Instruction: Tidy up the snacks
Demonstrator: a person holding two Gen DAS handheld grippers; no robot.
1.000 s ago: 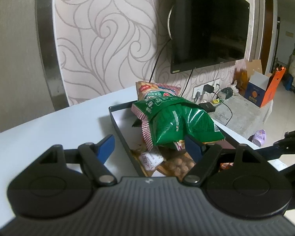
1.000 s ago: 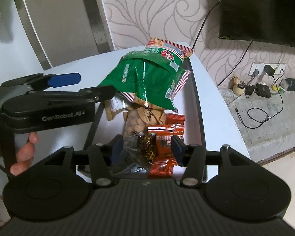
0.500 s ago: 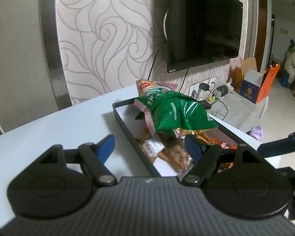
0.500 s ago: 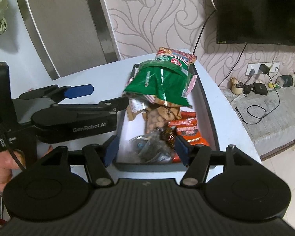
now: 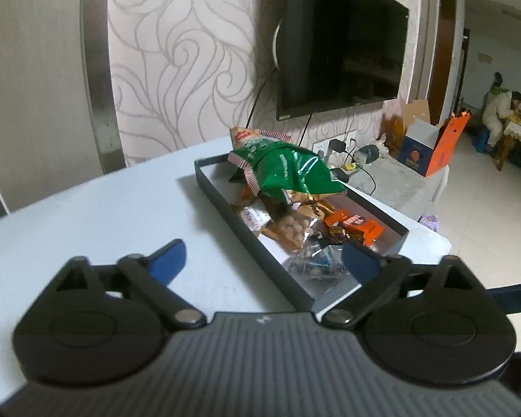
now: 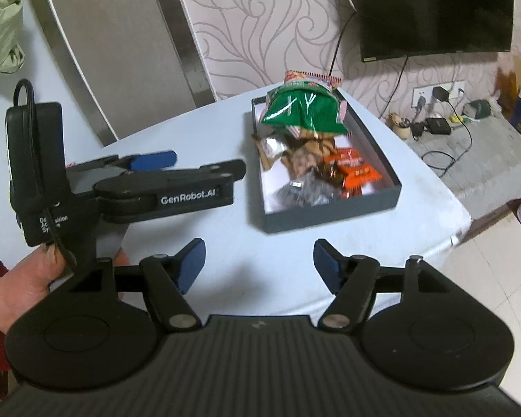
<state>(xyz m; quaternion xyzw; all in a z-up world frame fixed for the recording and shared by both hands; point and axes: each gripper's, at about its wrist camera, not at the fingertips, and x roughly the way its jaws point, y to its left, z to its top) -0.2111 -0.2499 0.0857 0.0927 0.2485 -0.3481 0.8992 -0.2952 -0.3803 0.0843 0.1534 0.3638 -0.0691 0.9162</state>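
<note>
Two grippers hang over a pale blue table (image 6: 198,132), neither carrying anything. The left gripper (image 5: 264,260) has its jaws spread wide after just opening further, with only the near corner of the tray showing between them. The right gripper (image 6: 257,260) has also just been opening and stands apart above bare tabletop. A dark rectangular tray (image 6: 330,213) sits beyond both, holding the snacks: a green chip bag (image 6: 304,111) lies on top at the far end, orange wrapped bars (image 6: 356,172) lie toward the near right, and a clear packet of round nuts (image 5: 293,227) sits mid-tray. A hand (image 6: 24,278) grips the left tool's handle.
</note>
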